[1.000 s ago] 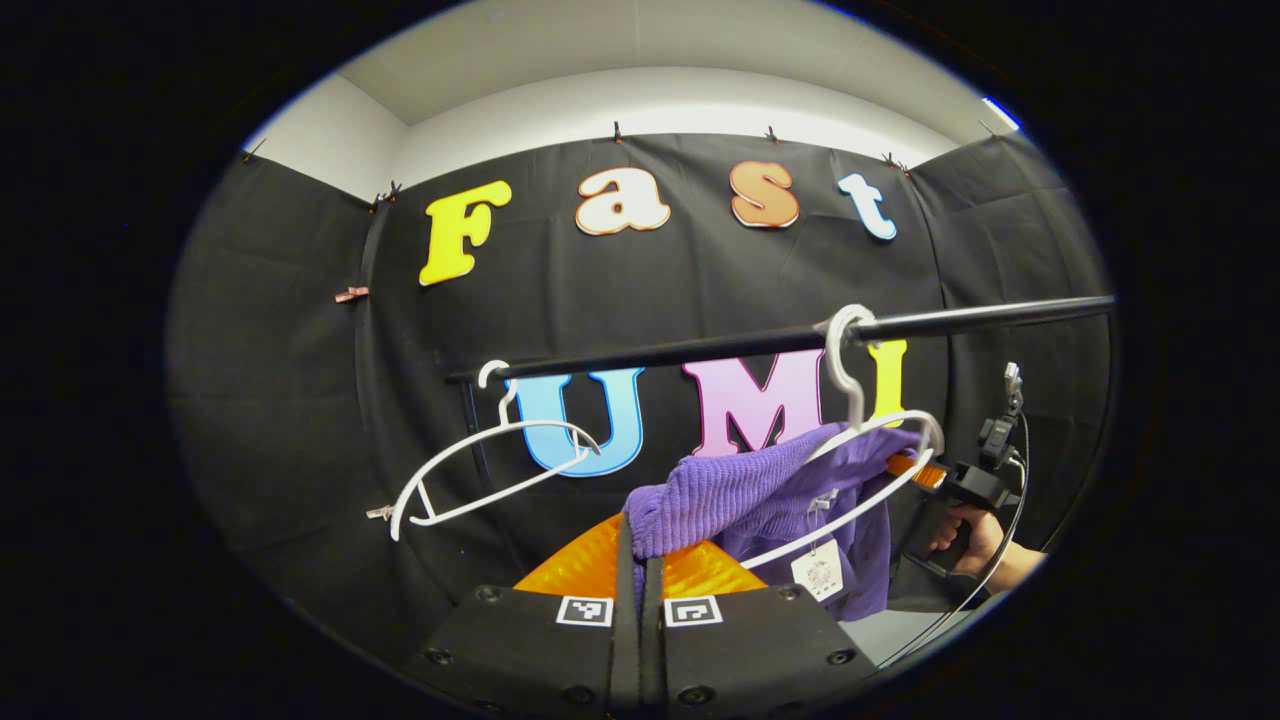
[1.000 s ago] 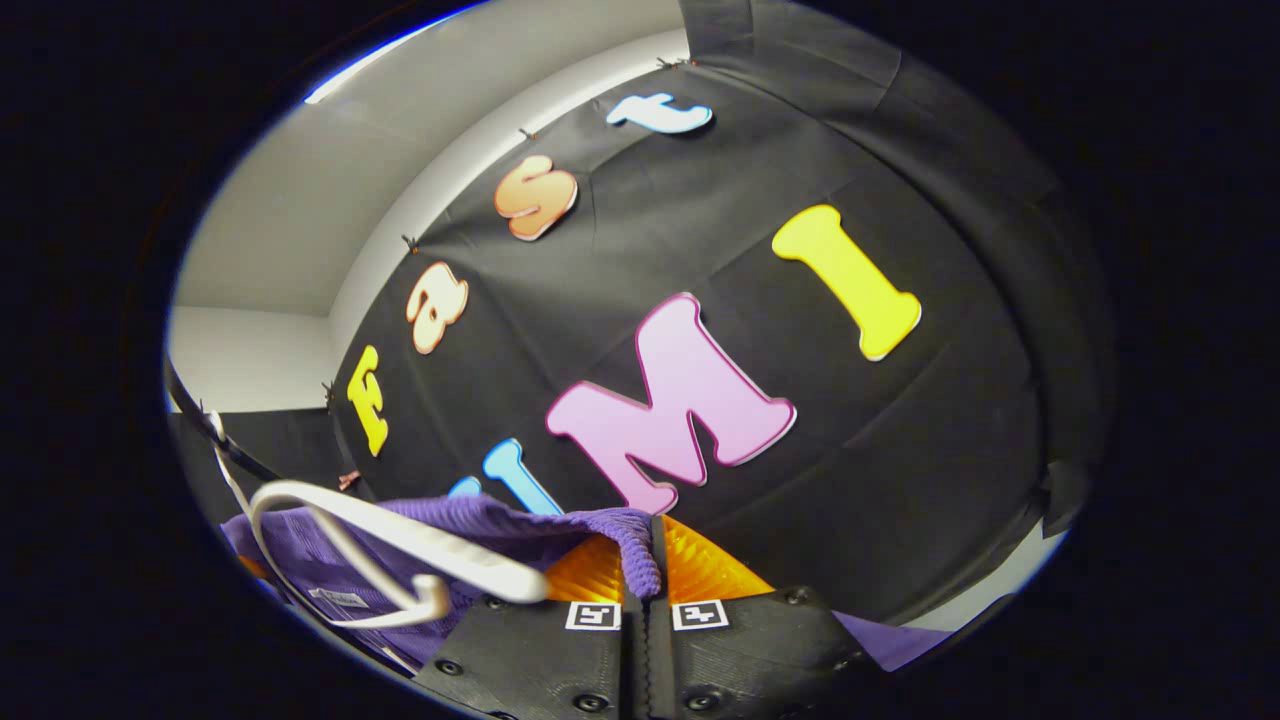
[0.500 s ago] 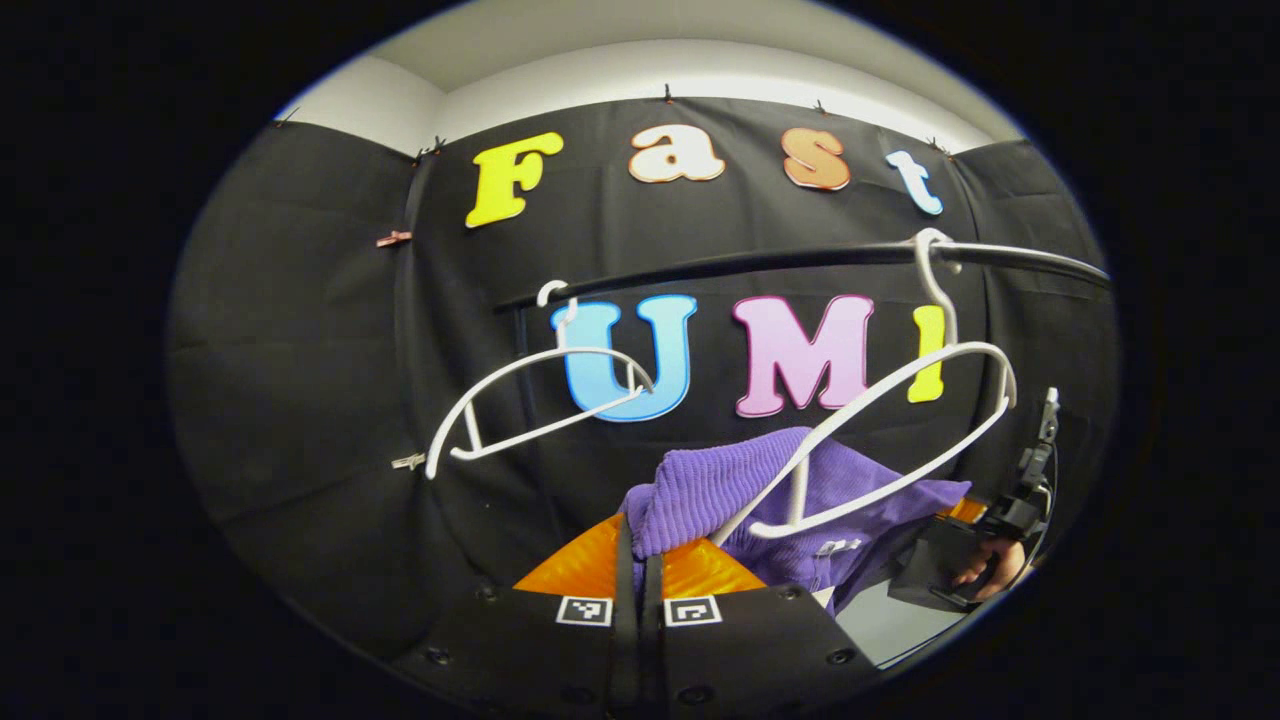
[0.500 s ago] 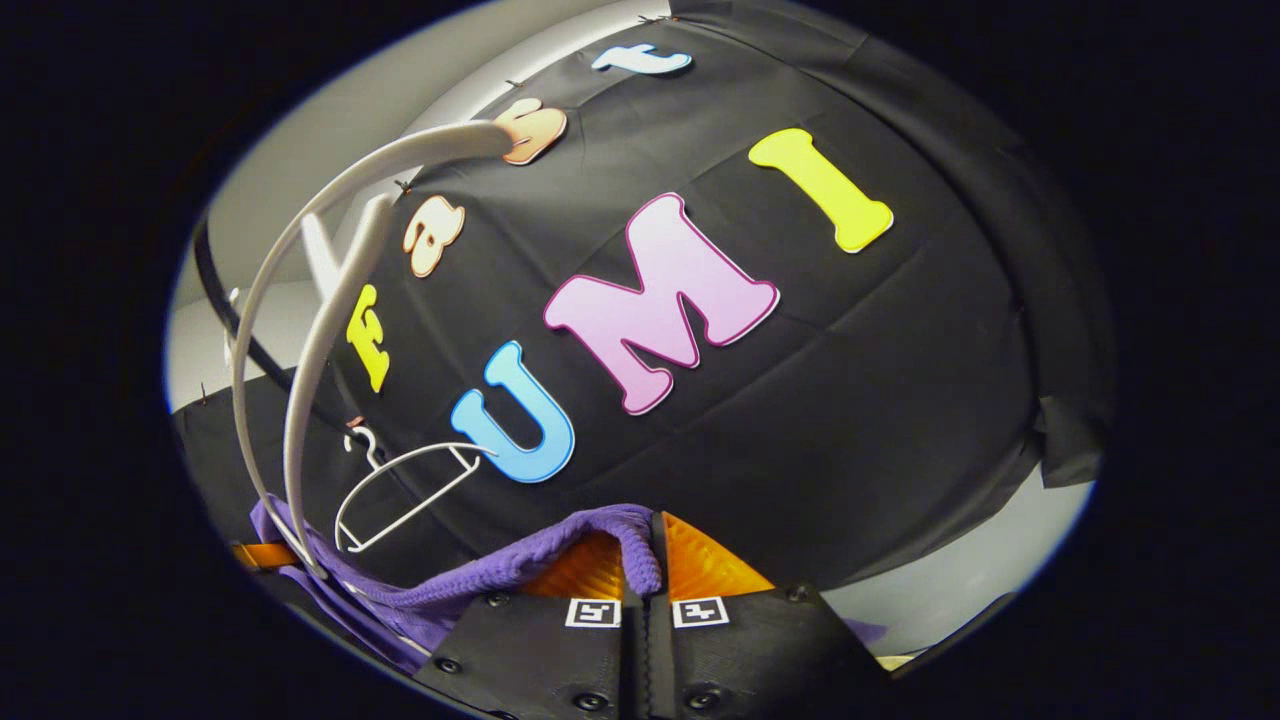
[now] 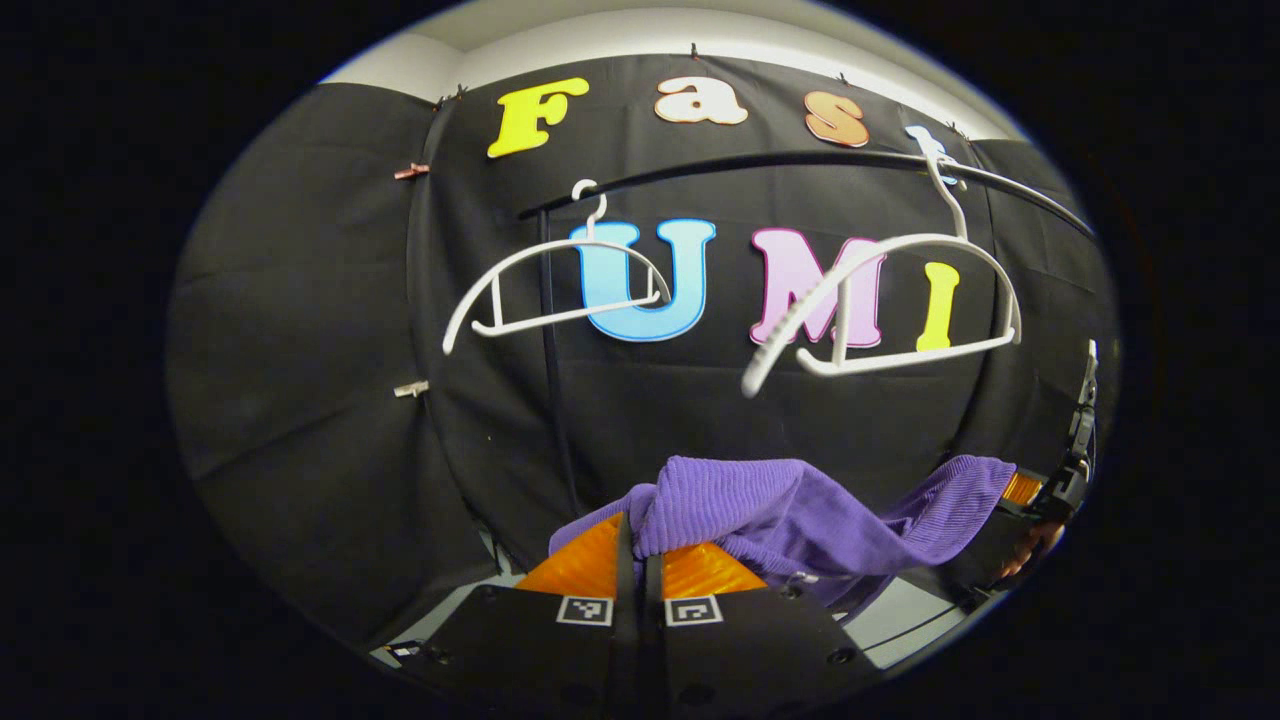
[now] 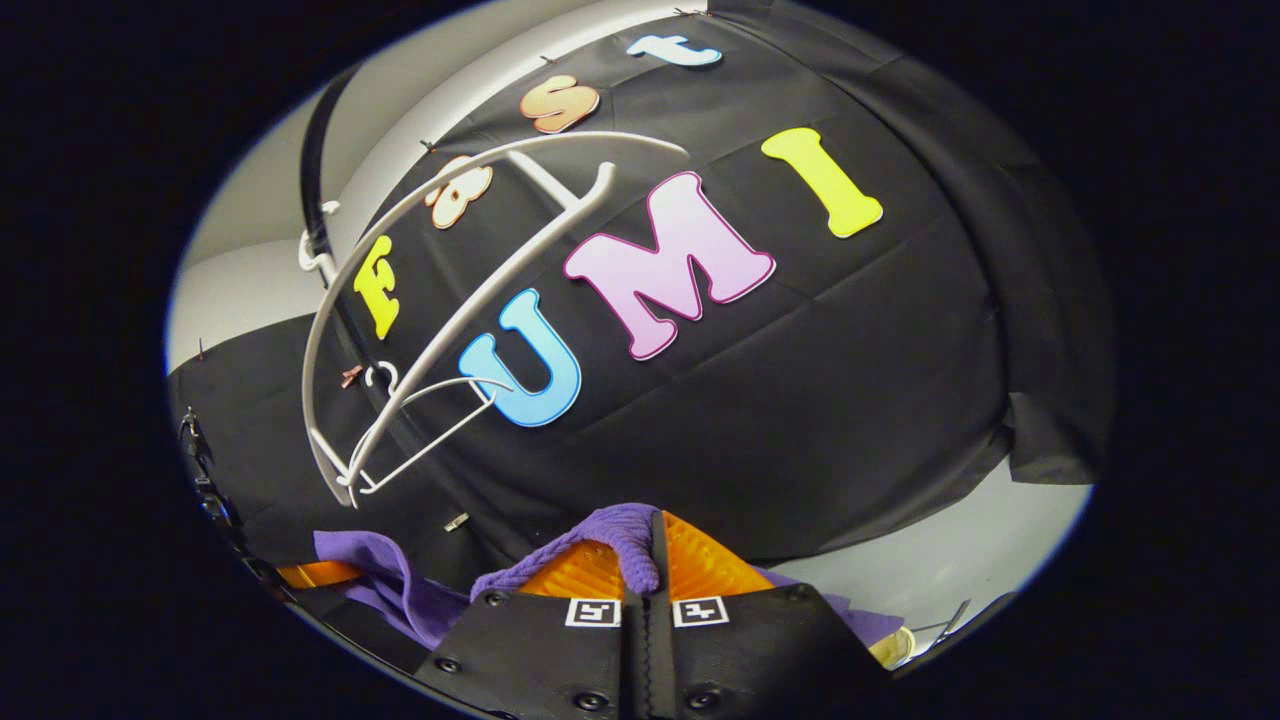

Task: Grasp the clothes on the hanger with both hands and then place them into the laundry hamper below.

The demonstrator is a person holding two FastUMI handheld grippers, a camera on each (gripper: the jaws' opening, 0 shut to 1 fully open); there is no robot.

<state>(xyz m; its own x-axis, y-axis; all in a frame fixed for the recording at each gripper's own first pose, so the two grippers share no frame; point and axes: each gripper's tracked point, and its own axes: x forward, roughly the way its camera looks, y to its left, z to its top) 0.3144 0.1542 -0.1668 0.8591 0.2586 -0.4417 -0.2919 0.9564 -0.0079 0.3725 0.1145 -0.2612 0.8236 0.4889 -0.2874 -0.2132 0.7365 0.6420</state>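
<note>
Garment off the hanger, carry-down step in hand. The left claw (image 5: 640,545) was clamped on a fold of the purple knit garment (image 5: 800,510), which stretched away from it to the right claw (image 5: 1010,500), seen far off at the cloth's other end. In the right gripper view the right claw (image 6: 645,550) pinched a purple edge the same way, fingers pressed together on it. Above and beyond both claws two white hangers (image 5: 880,300) hung bare on the black rail (image 5: 760,165). Next move, by my judgement: lower both claws together, then release over the hamper. The hamper lay below the claws, hidden from me; the garment's lower part was cut off too.
</note>
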